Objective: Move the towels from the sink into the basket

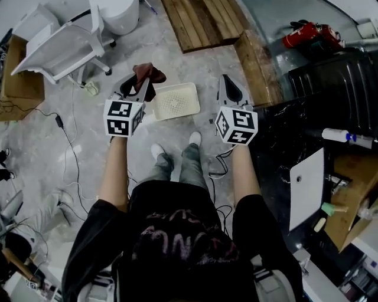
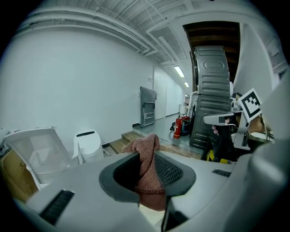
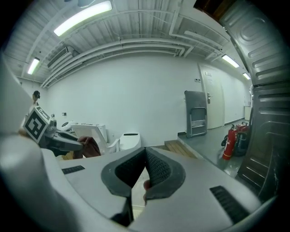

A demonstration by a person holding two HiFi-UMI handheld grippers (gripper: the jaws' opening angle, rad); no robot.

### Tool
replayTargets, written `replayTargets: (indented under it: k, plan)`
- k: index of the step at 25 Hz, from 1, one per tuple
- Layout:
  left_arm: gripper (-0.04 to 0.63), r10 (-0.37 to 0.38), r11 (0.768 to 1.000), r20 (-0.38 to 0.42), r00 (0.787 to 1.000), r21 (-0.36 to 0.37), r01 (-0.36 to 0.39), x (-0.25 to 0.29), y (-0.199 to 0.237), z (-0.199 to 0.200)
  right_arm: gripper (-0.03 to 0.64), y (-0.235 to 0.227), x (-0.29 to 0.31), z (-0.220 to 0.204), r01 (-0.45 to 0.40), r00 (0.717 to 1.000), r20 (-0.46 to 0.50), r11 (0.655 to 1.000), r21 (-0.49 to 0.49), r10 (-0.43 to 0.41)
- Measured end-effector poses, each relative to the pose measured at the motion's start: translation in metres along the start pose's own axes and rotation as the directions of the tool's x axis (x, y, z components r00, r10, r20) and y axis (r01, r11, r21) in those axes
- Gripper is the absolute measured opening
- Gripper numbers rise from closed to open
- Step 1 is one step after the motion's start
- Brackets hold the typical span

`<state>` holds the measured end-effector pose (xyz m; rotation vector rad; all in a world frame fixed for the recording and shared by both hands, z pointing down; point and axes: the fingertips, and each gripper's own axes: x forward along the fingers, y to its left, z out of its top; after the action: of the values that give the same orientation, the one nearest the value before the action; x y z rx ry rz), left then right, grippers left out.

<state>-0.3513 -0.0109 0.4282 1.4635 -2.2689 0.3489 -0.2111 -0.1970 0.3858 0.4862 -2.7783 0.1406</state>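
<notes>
My left gripper (image 1: 142, 84) is shut on a reddish-brown towel (image 1: 149, 73), held up in the air just left of and above a white perforated basket (image 1: 175, 101) that sits on the floor. In the left gripper view the towel (image 2: 144, 147) is pinched between the dark pads and bunches out above them. My right gripper (image 1: 229, 88) hovers right of the basket; its jaws meet at the tips with nothing held. From the right gripper view, the left gripper (image 3: 68, 141) and its towel (image 3: 92, 146) show at the left. No sink is visible.
A white plastic chair (image 1: 59, 47) and a white bin (image 1: 121, 15) stand at the far left. A wooden pallet (image 1: 204, 20) lies beyond the basket. A black counter (image 1: 331, 88) and a red fire extinguisher (image 1: 310, 32) are at the right. Cables trail over the floor.
</notes>
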Motion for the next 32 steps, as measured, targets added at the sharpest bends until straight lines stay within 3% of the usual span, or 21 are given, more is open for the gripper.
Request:
replayTargets:
  k: [15,32]
  plan:
    - [0.109,0.053,0.994,-0.09,0.994,-0.091,-0.062,0.072,0.017,-0.063,0.015,-0.024,0.088,-0.072,-0.096,0.991,-0.093,0.995,0.029,0.098]
    - [0.109,0.031,0.981,-0.192,0.981,-0.18,-0.067,0.145,0.024,-0.206,0.015,-0.039,0.149,-0.207,-0.091,0.975,-0.194,0.992,0.085,0.106]
